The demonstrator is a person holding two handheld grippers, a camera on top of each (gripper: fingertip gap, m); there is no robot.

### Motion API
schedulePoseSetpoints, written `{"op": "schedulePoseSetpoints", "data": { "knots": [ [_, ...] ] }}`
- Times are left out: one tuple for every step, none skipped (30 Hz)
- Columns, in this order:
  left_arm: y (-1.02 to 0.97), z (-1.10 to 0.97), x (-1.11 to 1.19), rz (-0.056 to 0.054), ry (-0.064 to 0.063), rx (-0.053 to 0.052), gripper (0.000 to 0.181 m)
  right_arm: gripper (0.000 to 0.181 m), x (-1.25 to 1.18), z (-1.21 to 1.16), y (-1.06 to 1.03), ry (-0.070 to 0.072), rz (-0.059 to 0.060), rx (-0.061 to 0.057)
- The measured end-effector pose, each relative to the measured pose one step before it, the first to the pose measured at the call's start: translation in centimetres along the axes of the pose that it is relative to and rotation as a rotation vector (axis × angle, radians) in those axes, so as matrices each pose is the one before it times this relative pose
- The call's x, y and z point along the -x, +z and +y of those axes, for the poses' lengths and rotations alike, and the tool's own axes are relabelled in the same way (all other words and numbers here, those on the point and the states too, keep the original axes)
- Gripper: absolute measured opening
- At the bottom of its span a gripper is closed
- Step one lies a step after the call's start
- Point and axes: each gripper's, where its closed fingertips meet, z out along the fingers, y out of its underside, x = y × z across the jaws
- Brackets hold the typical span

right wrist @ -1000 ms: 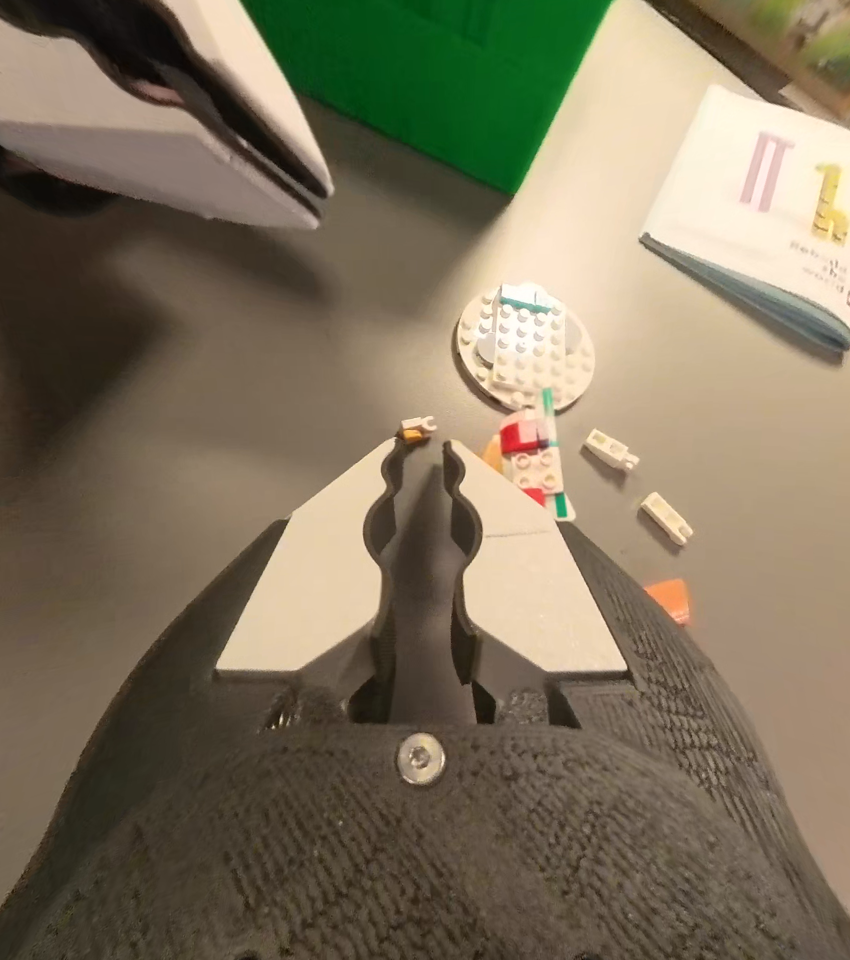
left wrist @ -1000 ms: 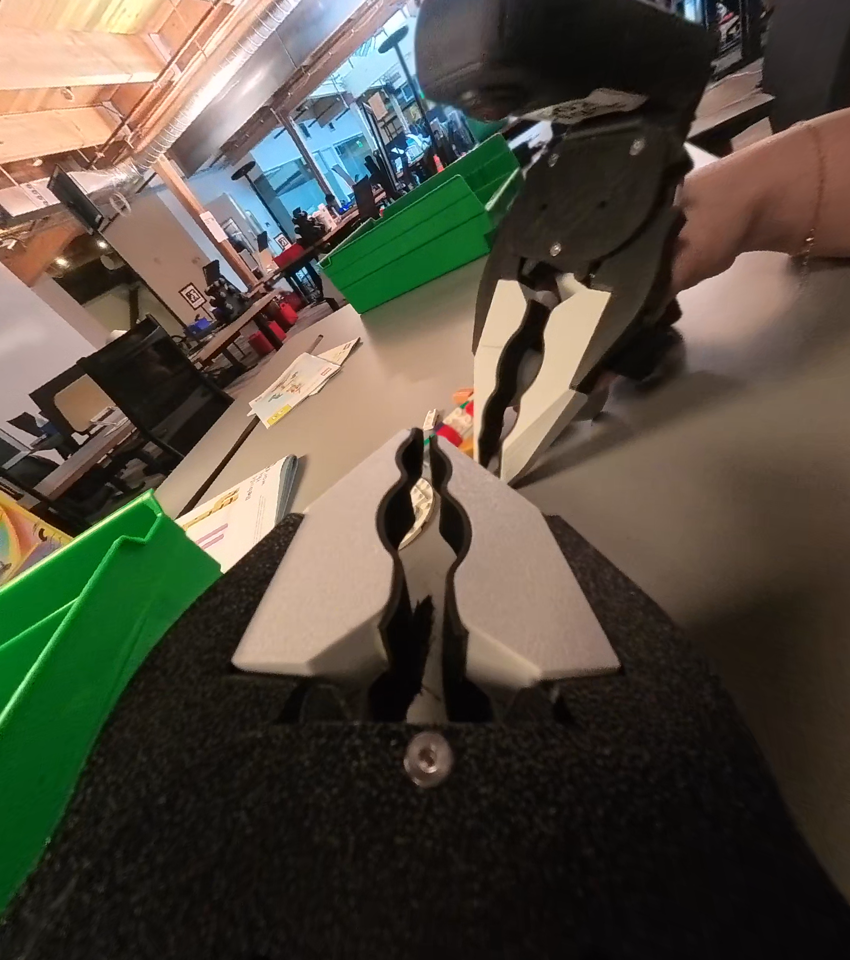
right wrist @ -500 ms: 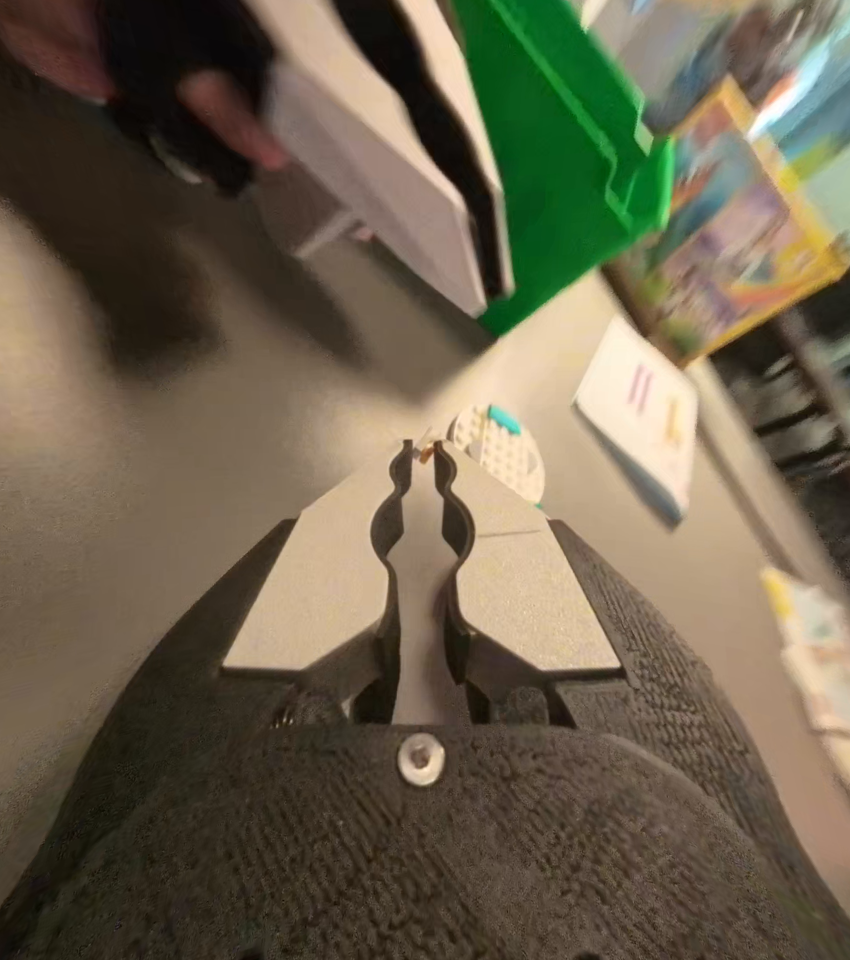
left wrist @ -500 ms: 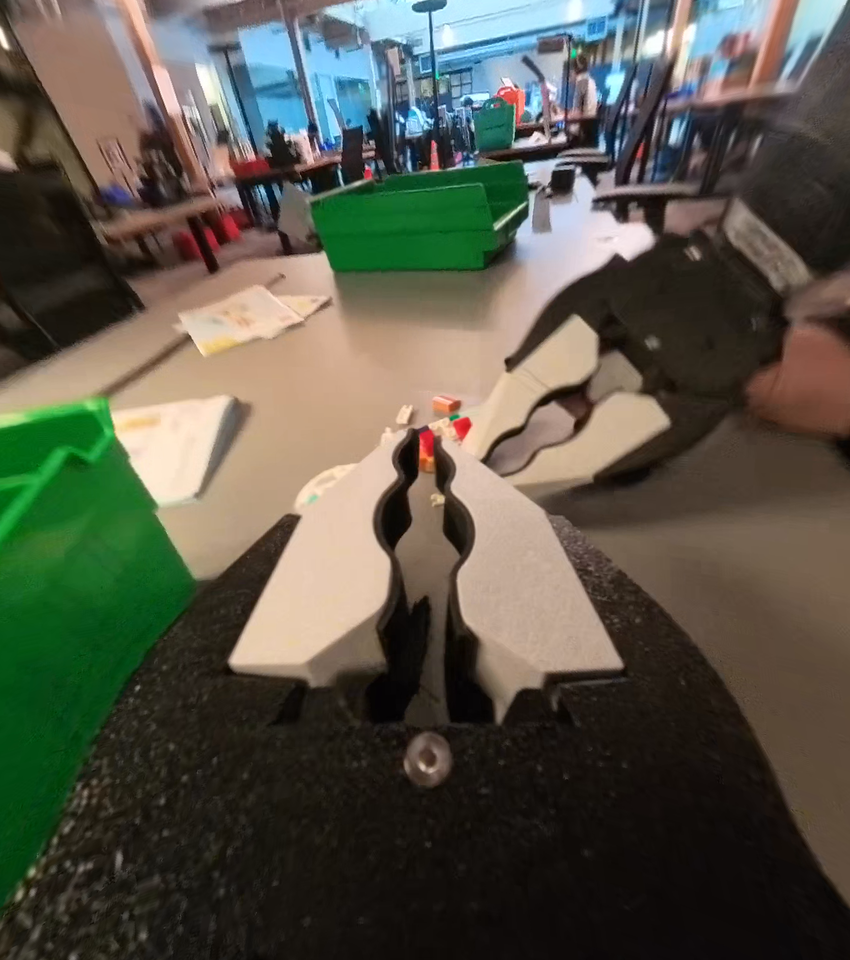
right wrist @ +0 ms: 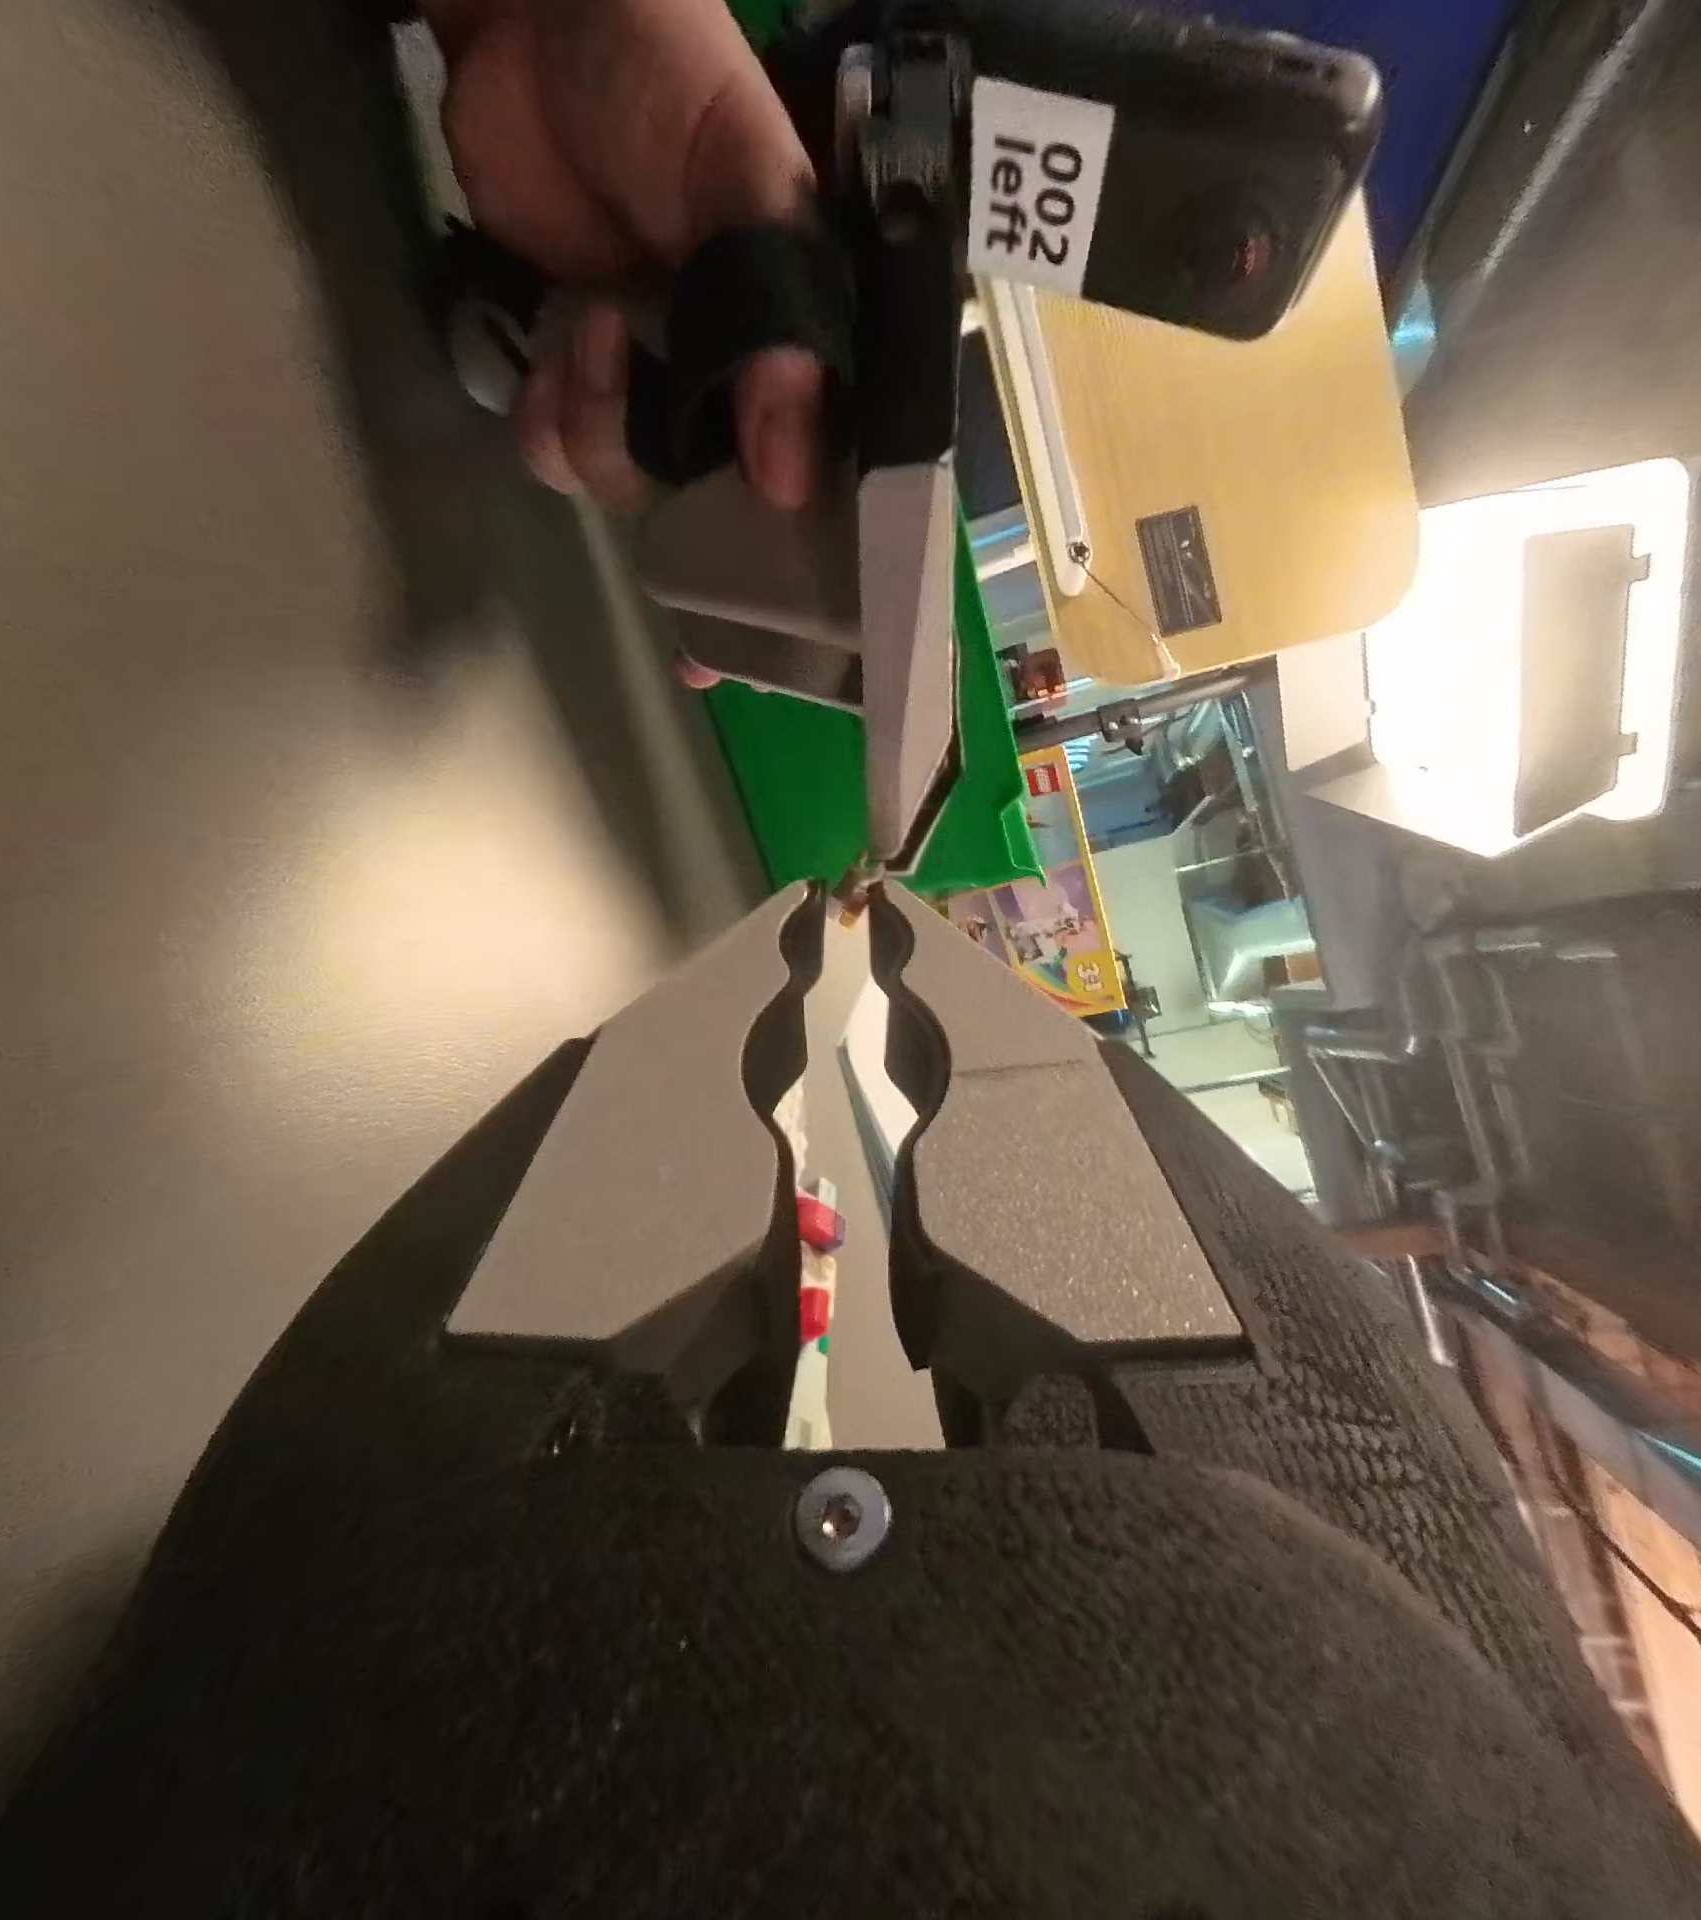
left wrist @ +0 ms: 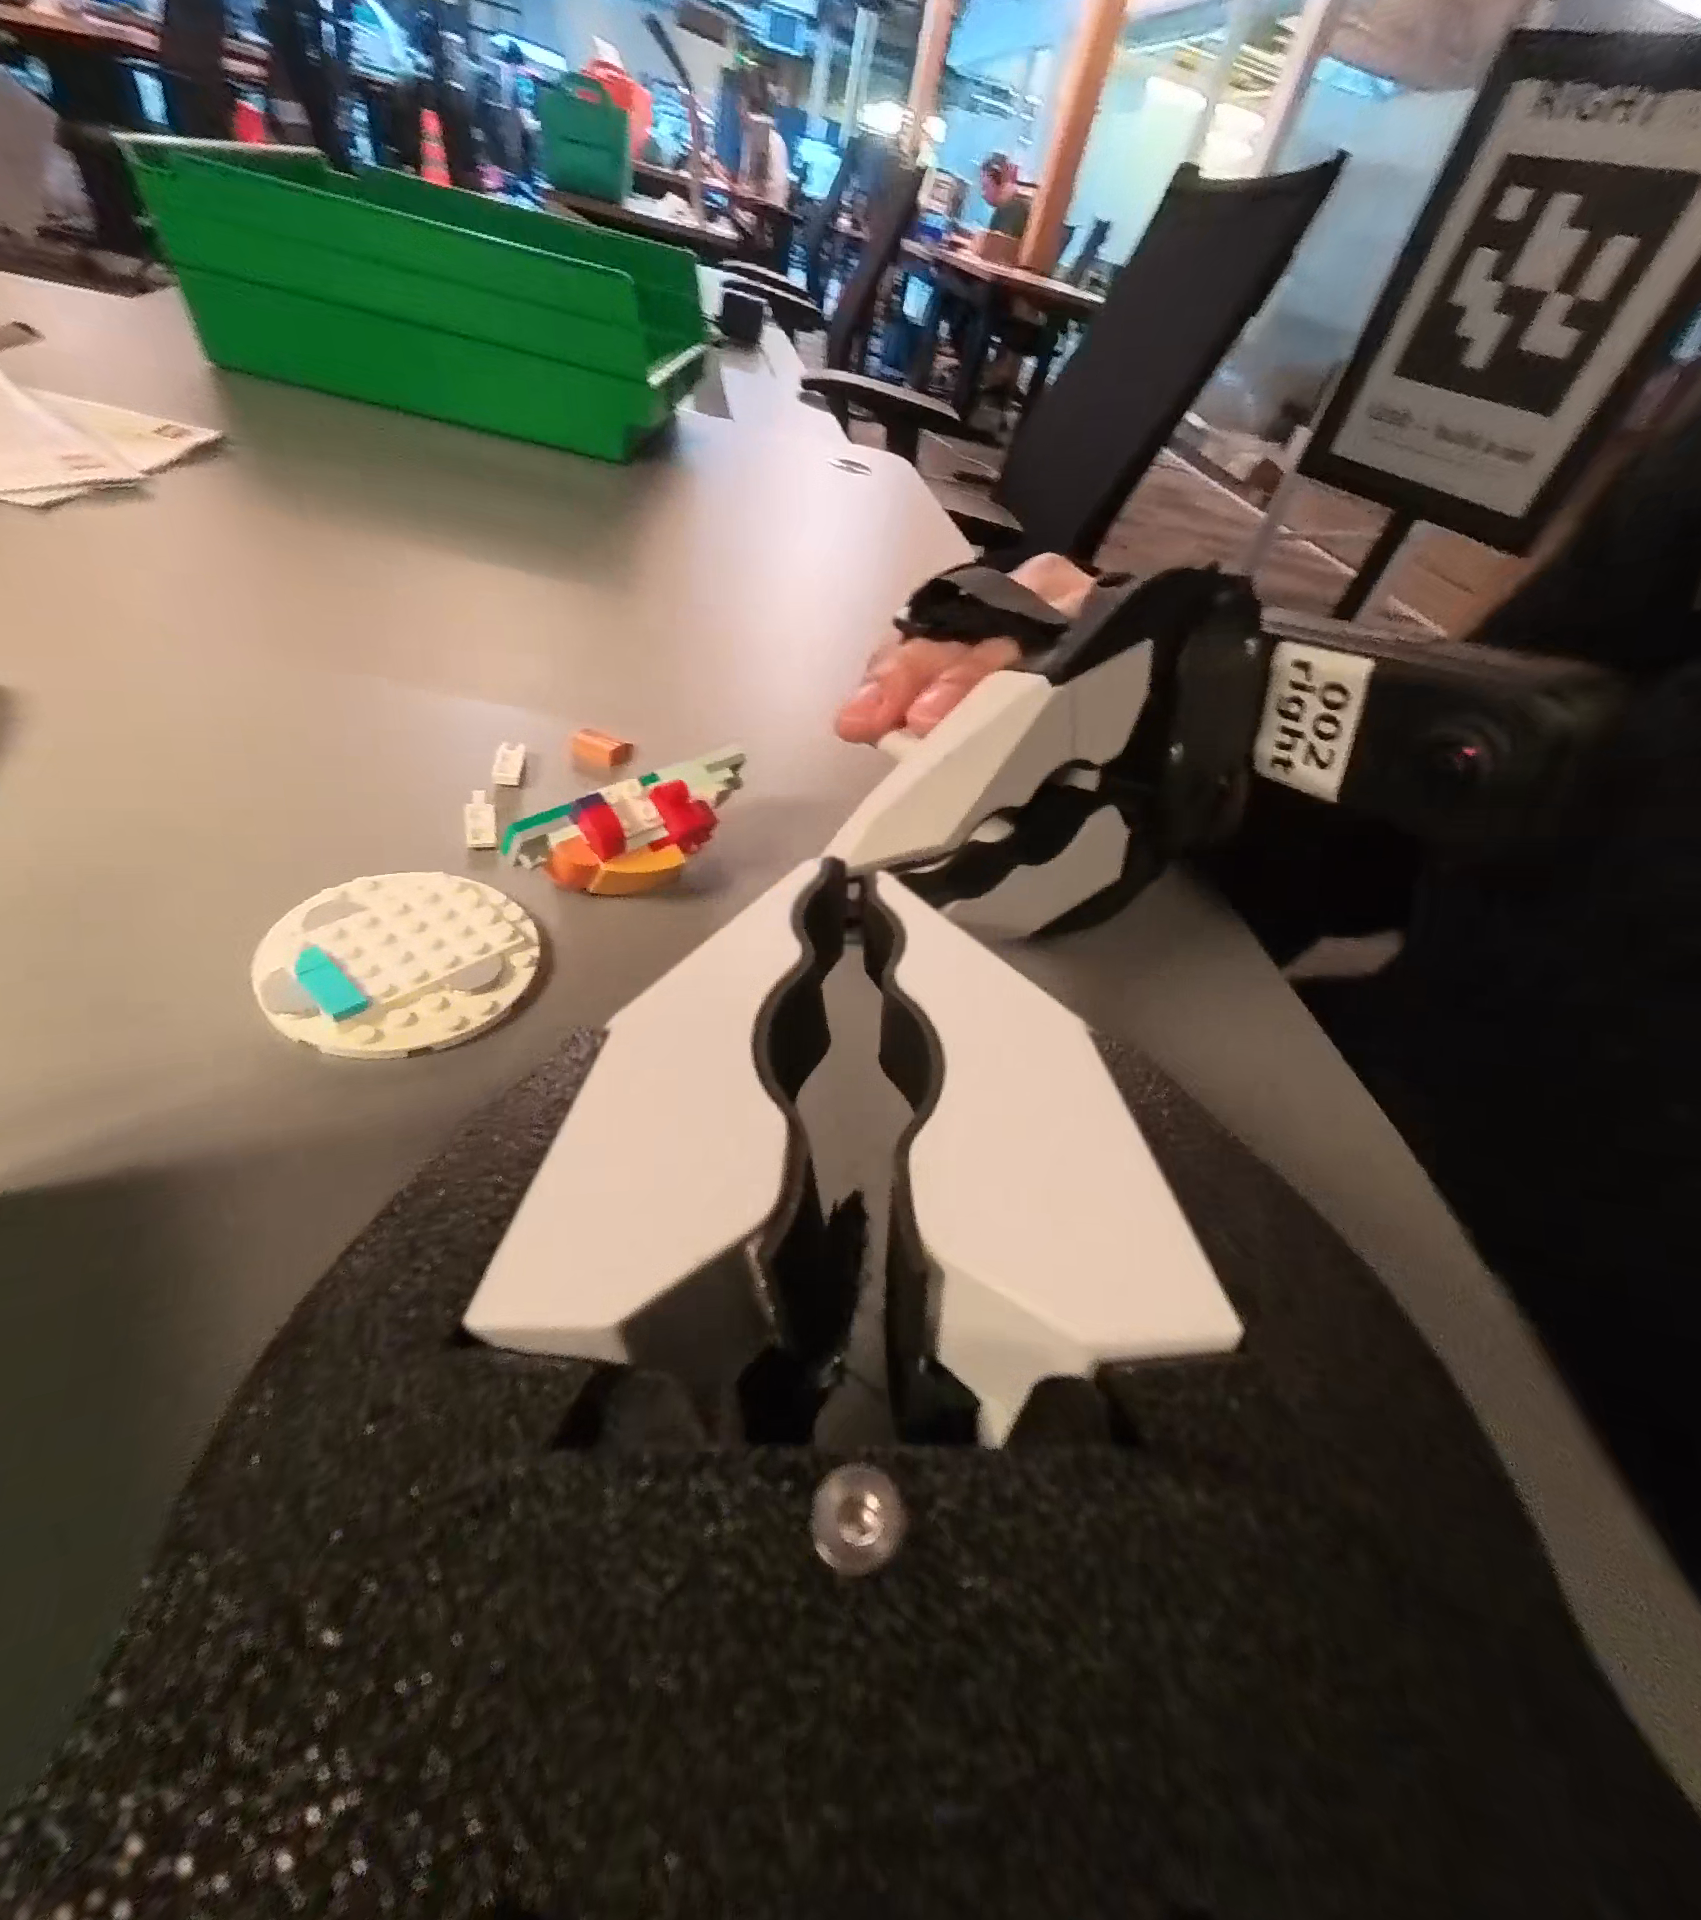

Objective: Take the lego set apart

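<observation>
Item 1. Left hand-held gripper [left wrist: 851, 883], nearest in the left wrist view: tips almost together, apparently pinching a tiny piece [right wrist: 851, 906]; the piece is too small to identify. Held clear of the tabletop [left wrist: 410, 644].

Item 2. Right hand-held gripper [left wrist: 861, 868], tip to tip with the left: narrowly parted, it seems clenched on the same tiny piece from the opposite side. The contact is not clear in either view.

Item 3. Round white studded plate [left wrist: 399, 961], on the tabletop left of the grippers, with a teal tile [left wrist: 332, 982] on it.

Item 4. Lego set remainder [left wrist: 622, 826], a red, orange, white and green cluster, just beyond the plate. Untouched.

Item 5. Loose parts: two small white pieces [left wrist: 493, 795] and an orange brick [left wrist: 602, 746], near the cluster.

Item 6. Green bins [left wrist: 410, 301], far side, with paper leaflets [left wrist: 4, 436] to the left.

Handling note (judgement): the step looks like splitting one small two-part element. Grip each half squarely, then twist or peel gently rather than pull straight. Work low over the tabletop, since a freed part could spring away.
</observation>
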Motion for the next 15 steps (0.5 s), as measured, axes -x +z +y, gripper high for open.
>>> {"op": "schedulePoseSetpoints", "data": {
  "knots": [
    [-0.097, 0.148, -0.147, 0.0198, -0.0097, 0.0097, 0.001, 0.006, -0.011, -0.148, -0.067, 0.0036, -0.002, -0.0108],
    [-0.128, 0.052, 0.08, 0.0027, -0.0059, 0.0027, 0.001, 0.007, -0.07, -0.159, -0.078, 0.0021, 0.0016, -0.0112],
    [-0.18, -0.173, 0.217, -0.0096, 0.0003, -0.0132, 0.002, 0.006, -0.031, -0.105, -0.062, 0.0049, -0.0009, -0.0077],
    [-0.156, -0.193, 0.326, -0.019, -0.0001, -0.0145, 0.011, 0.006, 0.012, -0.031, -0.053, 0.0055, -0.0031, -0.0048],
    [-0.095, -0.026, 0.038, 0.0006, 0.0, -0.0024, 0.013, 0.006, -0.014, -0.095, -0.062, 0.0031, -0.001, -0.0075],
    [-0.008, 0.118, -0.224, 0.0176, 0.0002, 0.0087, 0.013, 0.006, -0.056, -0.142, -0.07, 0.0016, 0.0016, -0.0079],
    [0.061, 0.14, -0.112, 0.0081, 0.0008, 0.0101, 0.013, 0.006, -0.047, -0.142, -0.048, 0.0027, 0.0014, -0.0077],
    [0.087, 0.127, -0.128, 0.0058, 0.0064, 0.0095, 0.013, 0.006, 0.011, -0.156, -0.039, 0.0026, -0.0011, -0.0083],
    [0.096, 0.145, -0.209, 0.0092, 0.0094, 0.0111, 0.012, 0.006, 0.022, -0.149, -0.033, 0.0015, -0.0017, -0.0077],
    [0.071, 0.105, -0.189, 0.008, 0.0081, 0.0079, 0.01, 0.006, 0.027, -0.121, -0.03, 0.0005, -0.002, -0.0061],
    [0.014, 0.026, -0.09, 0.003, 0.0041, 0.0018, 0.009, 0.006, 0.041, -0.056, -0.014, 0.0013, -0.0024, -0.0026],
    [-0.027, -0.018, -0.055, 0.0039, 0.0016, -0.0021, 0.007, 0.006, -0.001, 0.004, 0.004, 0.0012, -0.0003, -0.0001],
    [-0.049, -0.061, -0.049, 0.0061, -0.0025, -0.0047, 0.007, 0.006, -0.03, -0.041, -0.02, 0.0007, 0.0011, -0.0031],
    [-0.053, -0.065, -0.121, 0.0125, -0.0079, -0.0057, 0.006, 0.006, -0.04, -0.113, -0.03, 0.0028, 0.0014, -0.0063],
    [-0.038, -0.065, -0.132, 0.0156, -0.0165, -0.006, 0.006, 0.006, -0.055, -0.128, -0.037, 0.0043, 0.0011, -0.0068]
  ]
}}
